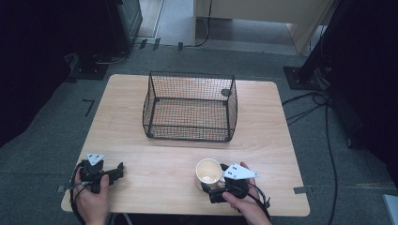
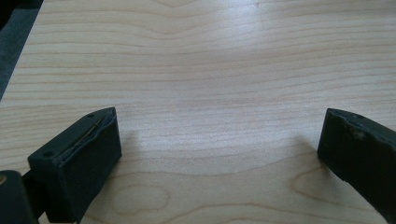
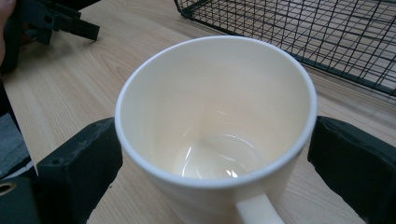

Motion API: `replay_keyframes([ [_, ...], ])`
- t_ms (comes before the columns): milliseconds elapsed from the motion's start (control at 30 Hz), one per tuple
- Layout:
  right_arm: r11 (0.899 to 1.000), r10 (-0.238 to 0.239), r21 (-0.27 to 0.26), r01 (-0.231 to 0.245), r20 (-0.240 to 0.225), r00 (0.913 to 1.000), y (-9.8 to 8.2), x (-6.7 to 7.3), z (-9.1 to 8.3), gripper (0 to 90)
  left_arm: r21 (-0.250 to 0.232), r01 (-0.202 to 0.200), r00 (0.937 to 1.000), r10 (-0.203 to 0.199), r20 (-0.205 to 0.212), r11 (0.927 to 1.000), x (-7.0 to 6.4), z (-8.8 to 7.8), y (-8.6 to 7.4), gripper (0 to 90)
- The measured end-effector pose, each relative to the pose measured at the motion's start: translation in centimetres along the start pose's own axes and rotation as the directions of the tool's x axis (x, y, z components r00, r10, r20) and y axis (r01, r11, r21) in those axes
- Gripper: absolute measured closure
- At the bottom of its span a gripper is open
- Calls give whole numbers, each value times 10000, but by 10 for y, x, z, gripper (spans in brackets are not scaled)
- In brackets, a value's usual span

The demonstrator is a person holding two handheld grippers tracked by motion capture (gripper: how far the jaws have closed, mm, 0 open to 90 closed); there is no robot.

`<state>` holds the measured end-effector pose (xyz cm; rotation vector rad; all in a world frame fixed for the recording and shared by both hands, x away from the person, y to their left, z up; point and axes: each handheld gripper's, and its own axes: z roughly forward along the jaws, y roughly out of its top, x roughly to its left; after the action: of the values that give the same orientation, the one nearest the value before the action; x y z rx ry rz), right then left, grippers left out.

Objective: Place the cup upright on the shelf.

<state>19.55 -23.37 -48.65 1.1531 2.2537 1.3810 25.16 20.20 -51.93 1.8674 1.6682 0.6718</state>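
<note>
A cream mug [image 1: 209, 170] stands upright and empty near the table's front edge, right of centre. My right gripper [image 1: 215, 180] is shut on the mug [image 3: 215, 116]: its two black jaws press the wall on either side, and the handle points back toward the camera. At the front left corner of the table my left gripper [image 1: 117, 169] is held low over the wood. In its own view the left gripper [image 2: 219, 144] is open, with only bare table between the jaws.
A black wire basket [image 1: 187, 126] stands empty at the middle of the table, just beyond the mug; its near wall [image 3: 303, 37] is close behind the rim. The wooden table [image 1: 159, 164] has open room between the two grippers. Cables lie on the floor at right.
</note>
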Motion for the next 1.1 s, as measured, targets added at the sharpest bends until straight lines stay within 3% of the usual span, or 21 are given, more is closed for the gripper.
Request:
replay_keyframes([
  [167,9998,-87,196,87,19,10000,0,2,8,31,-9,11,10000,-11,-3,10000,0,0,0,0],
  [367,9986,-303,446,286,392,9988,-3,6,17,31,-1,0,10000,0,-1,10000,0,0,0,0],
  [1100,9972,-732,218,710,1243,9895,-6,17,28,82,-8,9,10000,-10,-2,10000,0,0,0,0],
])
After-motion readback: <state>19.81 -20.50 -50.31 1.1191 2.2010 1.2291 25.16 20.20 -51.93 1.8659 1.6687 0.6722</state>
